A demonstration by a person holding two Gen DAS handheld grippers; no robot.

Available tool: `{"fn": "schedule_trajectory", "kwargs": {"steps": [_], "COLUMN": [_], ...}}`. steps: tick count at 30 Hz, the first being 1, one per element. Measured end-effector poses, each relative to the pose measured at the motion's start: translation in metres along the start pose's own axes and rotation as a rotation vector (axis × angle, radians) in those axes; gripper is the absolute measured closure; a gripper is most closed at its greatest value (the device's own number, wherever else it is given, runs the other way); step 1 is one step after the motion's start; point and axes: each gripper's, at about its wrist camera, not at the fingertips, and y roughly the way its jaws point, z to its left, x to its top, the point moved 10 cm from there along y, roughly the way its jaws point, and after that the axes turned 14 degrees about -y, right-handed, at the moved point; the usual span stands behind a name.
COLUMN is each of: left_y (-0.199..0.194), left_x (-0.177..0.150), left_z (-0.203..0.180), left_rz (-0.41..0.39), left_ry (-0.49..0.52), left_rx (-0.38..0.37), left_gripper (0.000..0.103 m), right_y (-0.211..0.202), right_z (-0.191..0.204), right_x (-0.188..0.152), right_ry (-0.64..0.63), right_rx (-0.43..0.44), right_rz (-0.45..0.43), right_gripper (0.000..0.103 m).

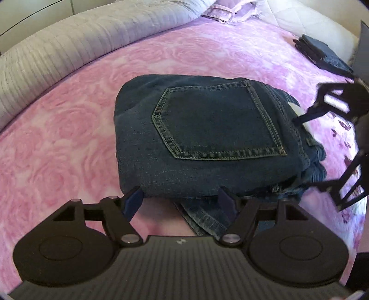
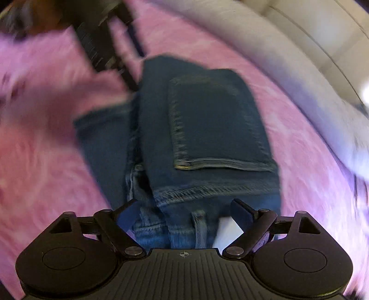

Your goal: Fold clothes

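Dark blue jeans [image 1: 207,143] lie folded into a thick bundle on the pink bedspread [image 1: 57,143], back pocket up. In the left wrist view my left gripper [image 1: 180,200] is open at the bundle's near edge, a finger on each side of a loose denim strip underneath. My right gripper [image 1: 307,152] is at the bundle's right side, its jaws spread wide at the waistband end. The right wrist view is motion-blurred. There the jeans [image 2: 207,129] fill the centre, and the right gripper [image 2: 185,212] stands open over the waistband and belt loops. The left gripper [image 2: 103,46] is a dark blur at the far end.
A grey quilted cover [image 1: 69,46] runs along the far left of the bed, with lilac pillows [image 1: 221,11] behind. Another dark folded garment [image 1: 322,55] lies at the far right. A white label [image 2: 226,228] shows by the waistband.
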Motion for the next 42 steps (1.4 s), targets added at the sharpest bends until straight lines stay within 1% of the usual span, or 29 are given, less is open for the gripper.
{"fn": "schedule_trajectory", "kwargs": {"steps": [2, 3, 4, 5, 6, 7, 8, 12, 14, 15, 16, 17, 20, 24, 25, 27, 29, 30, 31, 32, 33, 34, 35, 36, 37, 38, 39, 40, 42], "left_y": [0.000, 0.000, 0.000, 0.000, 0.001, 0.002, 0.005, 0.024, 0.038, 0.044, 0.050, 0.052, 0.031, -0.056, -0.075, -0.106, -0.113, -0.109, -0.100, -0.091, -0.078, -0.066, -0.051, -0.036, -0.019, -0.001, 0.018, 0.034, 0.065], "left_x": [-0.006, -0.009, -0.012, -0.015, -0.020, -0.024, -0.025, -0.020, -0.019, -0.018, -0.017, -0.015, -0.010, -0.010, -0.013, -0.020, -0.023, -0.023, -0.022, -0.020, -0.018, -0.015, -0.012, -0.008, -0.005, -0.002, 0.004, 0.010, 0.019], "left_z": [0.001, 0.002, 0.002, 0.003, 0.000, -0.002, -0.007, -0.032, -0.034, -0.036, -0.037, -0.036, -0.027, 0.009, 0.017, 0.029, 0.025, 0.015, 0.003, -0.009, -0.027, -0.045, -0.062, -0.077, -0.085, -0.091, -0.090, -0.088, -0.081], "left_rz": [0.011, 0.016, 0.022, 0.027, 0.040, 0.052, 0.060, 0.072, 0.096, 0.109, 0.120, 0.115, 0.102, 0.008, 0.000, -0.010, -0.008, -0.010, -0.010, -0.010, -0.007, -0.005, -0.013, -0.020, -0.021, -0.023, -0.021, -0.017, 0.004], "left_ry": [-0.037, -0.056, -0.075, -0.094, -0.122, -0.150, -0.174, -0.227, -0.219, -0.215, -0.210, -0.196, -0.208, -0.131, -0.113, -0.091, -0.091, -0.083, -0.084, -0.084, -0.093, -0.103, -0.120, -0.136, -0.139, -0.143, -0.162, -0.194, -0.273], "left_rx": [-0.008, -0.013, -0.017, -0.021, -0.025, -0.029, -0.040, -0.063, 0.015, 0.054, 0.092, 0.121, 0.134, 0.248, 0.271, 0.326, 0.324, 0.314, 0.295, 0.275, 0.236, 0.197, 0.160, 0.124, 0.128, 0.133, 0.151, 0.151, 0.130], "left_gripper": [0.030, 0.029, 0.028, 0.028, 0.028, 0.028, 0.028, 0.028, 0.031, 0.039, 0.068, 0.103, 0.103, 0.103, 0.103, 0.103, 0.103, 0.103, 0.099, 0.088, 0.079, 0.056, 0.036, 0.031, 0.029, 0.029, 0.029, 0.029, 0.035], "right_y": [0.016, 0.021, 0.017, 0.007, -0.003, -0.015, -0.028, -0.071, -0.086, -0.091, -0.094, -0.097, -0.113, -0.147, -0.157, -0.183, -0.201, -0.207, -0.212, -0.212, -0.212, -0.211, -0.210, -0.209, -0.209, -0.211, -0.211, -0.211, -0.214], "right_z": [0.002, 0.000, -0.010, -0.019, -0.028, -0.036, -0.047, -0.103, -0.130, -0.139, -0.148, -0.157, -0.178, -0.195, -0.198, -0.203, -0.208, -0.210, -0.213, -0.217, -0.223, -0.229, -0.237, -0.245, -0.253, -0.259, -0.265, -0.269, -0.269], "right_x": [-0.003, -0.005, -0.009, -0.013, -0.016, -0.020, -0.024, -0.058, -0.080, -0.091, -0.102, -0.111, -0.131, -0.158, -0.165, -0.188, -0.218, -0.233, -0.247, -0.256, -0.262, -0.263, -0.261, -0.257, -0.252, -0.248, -0.246, -0.245, -0.246], "right_ry": [-0.048, -0.054, -0.022, 0.012, 0.040, 0.054, 0.084, 0.247, 0.296, 0.304, 0.320, 0.330, 0.327, 0.359, 0.376, 0.465, 0.591, 0.657, 0.711, 0.732, 0.721, 0.697, 0.672, 0.646, 0.624, 0.609, 0.600, 0.591, 0.558], "right_rx": [0.031, 0.041, 0.048, 0.069, 0.076, 0.053, 0.032, -0.076, -0.129, -0.151, -0.166, -0.179, -0.206, -0.222, -0.229, -0.233, -0.235, -0.237, -0.238, -0.241, -0.249, -0.257, -0.265, -0.275, -0.287, -0.298, -0.304, -0.309, -0.313], "right_rz": [-0.005, -0.006, -0.005, -0.011, -0.018, -0.027, -0.035, -0.038, -0.020, -0.006, 0.008, 0.020, 0.046, 0.053, 0.051, 0.046, 0.061, 0.073, 0.084, 0.092, 0.099, 0.097, 0.088, 0.078, 0.066, 0.053, 0.038, 0.026, 0.018], "right_gripper": [0.016, 0.022, 0.044, 0.061, 0.069, 0.079, 0.083, 0.086, 0.089, 0.090, 0.093, 0.093, 0.094, 0.094, 0.094, 0.094, 0.094, 0.094, 0.094, 0.094, 0.094, 0.094, 0.094, 0.094, 0.094, 0.094, 0.094, 0.094, 0.094]}}
